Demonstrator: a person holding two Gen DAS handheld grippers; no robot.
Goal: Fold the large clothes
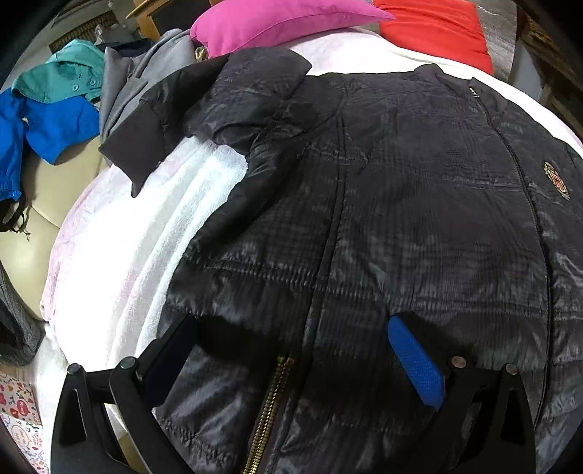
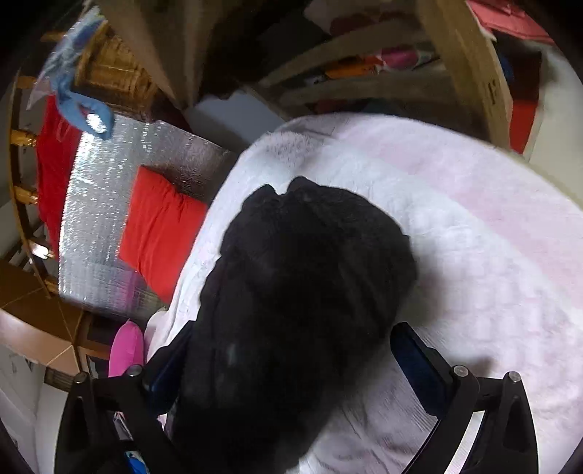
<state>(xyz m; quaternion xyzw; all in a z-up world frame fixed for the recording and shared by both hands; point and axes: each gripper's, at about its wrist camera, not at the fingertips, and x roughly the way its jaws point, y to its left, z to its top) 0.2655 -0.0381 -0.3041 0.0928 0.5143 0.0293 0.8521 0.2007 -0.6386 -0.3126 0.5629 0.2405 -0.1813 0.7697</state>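
Observation:
A black quilted jacket (image 1: 382, 204) lies spread front-up on a white and pink fleece blanket (image 1: 138, 233), its left sleeve (image 1: 204, 109) bent toward the far left. My left gripper (image 1: 291, 355) hangs open over the jacket's hem, with the gold zipper (image 1: 271, 401) between its wide-set fingers. In the right wrist view a bunched black part of the jacket (image 2: 298, 277), probably a sleeve, lies on the blanket (image 2: 492, 237). My right gripper (image 2: 295, 364) stands open around it. The left finger is against the fabric and the right finger (image 2: 419, 368) is apart from it.
A pink pillow (image 1: 277, 22) and a red pillow (image 1: 430, 32) lie beyond the jacket. Grey (image 1: 124, 80), teal (image 1: 62, 76) and blue (image 1: 54, 124) clothes are piled at the left. A silver foil mat (image 2: 109, 189) and wooden shelves (image 2: 364, 84) flank the blanket.

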